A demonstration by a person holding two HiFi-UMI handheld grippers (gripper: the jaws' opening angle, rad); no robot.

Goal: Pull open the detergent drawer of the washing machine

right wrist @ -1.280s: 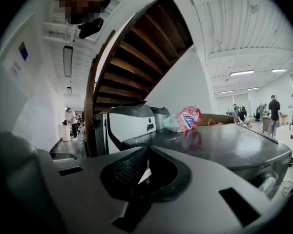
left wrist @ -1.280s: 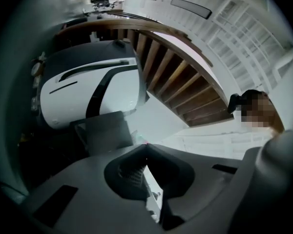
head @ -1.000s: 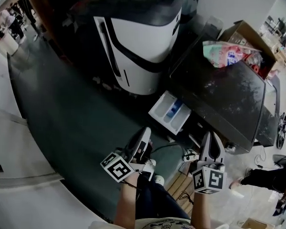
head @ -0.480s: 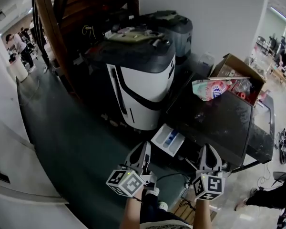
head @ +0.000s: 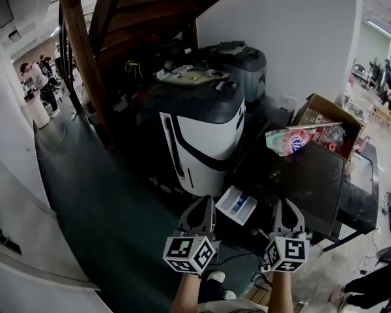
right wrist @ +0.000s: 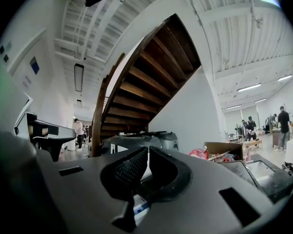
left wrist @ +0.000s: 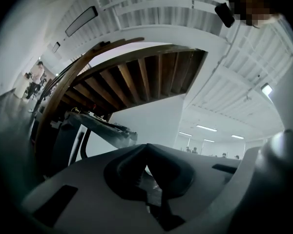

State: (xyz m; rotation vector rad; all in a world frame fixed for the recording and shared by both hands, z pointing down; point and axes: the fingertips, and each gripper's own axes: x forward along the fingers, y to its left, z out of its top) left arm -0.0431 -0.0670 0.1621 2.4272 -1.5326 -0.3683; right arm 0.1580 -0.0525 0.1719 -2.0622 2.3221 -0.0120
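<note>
Risen since before, left gripper (head: 206, 201) and right gripper (head: 285, 203) hang pressed together, empty, near the open drawer (head: 238, 205). Light, stiff plastic, likely; grip its front lip.

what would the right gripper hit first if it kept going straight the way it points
Probably the white appliance with the dark lid: its front shows past the right gripper's jaws. The open detergent drawer lies below that line. Depth is unclear.

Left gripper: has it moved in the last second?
Yes. In the head view the left gripper was below the open white drawer; now it sits level with it, at its left.
</note>
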